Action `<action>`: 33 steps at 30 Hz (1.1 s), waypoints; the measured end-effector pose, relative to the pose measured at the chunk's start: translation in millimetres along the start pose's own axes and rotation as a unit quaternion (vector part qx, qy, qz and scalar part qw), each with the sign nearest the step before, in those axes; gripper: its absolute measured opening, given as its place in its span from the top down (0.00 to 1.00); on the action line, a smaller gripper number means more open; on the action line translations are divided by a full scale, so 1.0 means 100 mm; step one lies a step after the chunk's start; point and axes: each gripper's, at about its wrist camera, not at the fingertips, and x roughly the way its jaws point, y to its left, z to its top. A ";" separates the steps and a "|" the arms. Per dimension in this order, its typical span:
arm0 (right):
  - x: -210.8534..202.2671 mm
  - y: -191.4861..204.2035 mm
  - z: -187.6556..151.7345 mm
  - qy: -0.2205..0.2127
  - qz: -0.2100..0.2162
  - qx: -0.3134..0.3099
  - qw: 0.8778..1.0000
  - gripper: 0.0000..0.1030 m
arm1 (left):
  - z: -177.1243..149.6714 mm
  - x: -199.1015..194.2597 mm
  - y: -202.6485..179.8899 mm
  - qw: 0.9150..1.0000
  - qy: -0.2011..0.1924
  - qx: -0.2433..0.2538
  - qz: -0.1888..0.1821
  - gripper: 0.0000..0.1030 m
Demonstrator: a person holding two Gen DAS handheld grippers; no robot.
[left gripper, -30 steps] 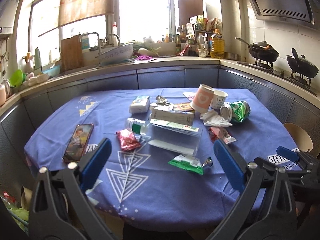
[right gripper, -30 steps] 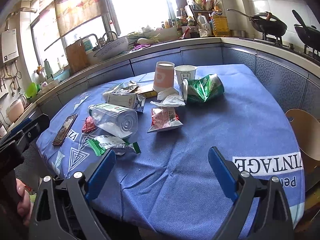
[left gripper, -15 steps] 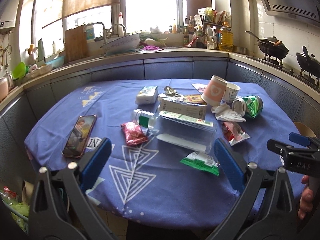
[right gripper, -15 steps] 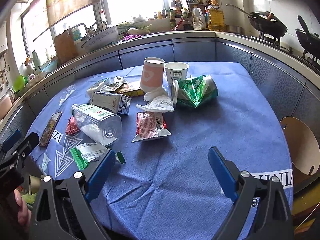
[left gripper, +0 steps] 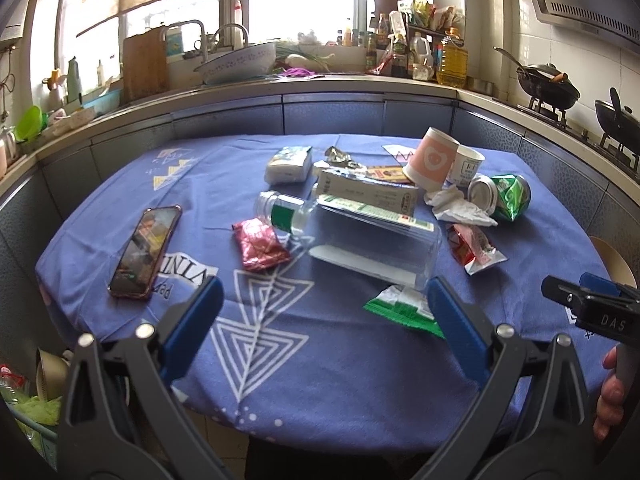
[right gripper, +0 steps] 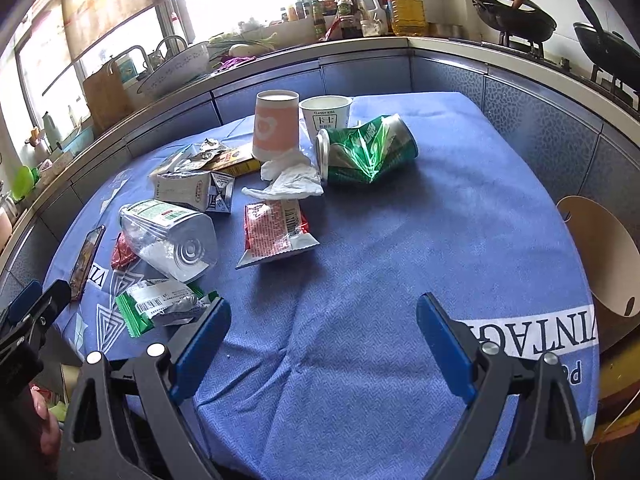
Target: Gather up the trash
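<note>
Trash lies strewn over the blue tablecloth (left gripper: 280, 344): a clear plastic bottle (left gripper: 360, 240) on its side, a red foil wrapper (left gripper: 260, 244), a green wrapper (left gripper: 400, 310), a crushed green can (right gripper: 368, 152), a red snack packet (right gripper: 276, 228), a crumpled tissue (right gripper: 292, 180), a carton (right gripper: 192, 192) and two paper cups (right gripper: 276, 126). My left gripper (left gripper: 324, 320) hangs open above the table's near edge, short of the bottle. My right gripper (right gripper: 324, 326) is open over bare cloth, with the green wrapper (right gripper: 160, 306) just beyond its left finger.
A phone (left gripper: 146, 252) lies at the table's left. A wooden chair (right gripper: 600, 256) stands at the right edge. A bin with green trash (left gripper: 32, 404) shows below the left edge. Kitchen counters, a sink and woks on the stove ring the table.
Both grippers have moved forward towards the table and tilted down a little, so the trash looms larger. Both stay open and nothing has been picked up.
</note>
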 end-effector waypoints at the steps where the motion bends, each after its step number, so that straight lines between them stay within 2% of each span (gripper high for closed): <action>1: -0.03 -0.01 0.00 -0.007 0.003 0.002 1.000 0.10 | 0.00 0.00 -0.01 1.000 -0.001 0.002 -0.002 0.04; 5: -0.13 -0.01 0.01 -0.030 0.014 0.001 0.999 0.10 | 0.00 -0.03 -0.08 1.000 -0.007 0.010 -0.014 0.04; 13: -0.11 0.00 -0.01 -0.026 0.029 0.002 0.999 0.11 | -0.01 0.00 -0.11 1.000 -0.001 0.011 -0.024 0.04; 18: -0.09 0.03 -0.02 -0.022 0.036 -0.004 0.999 0.19 | -0.01 0.02 -0.08 0.999 0.001 0.004 -0.032 0.04; 33: -0.05 0.03 -0.03 -0.014 0.046 -0.010 0.999 0.29 | -0.01 0.07 -0.16 0.999 0.015 0.019 -0.045 0.04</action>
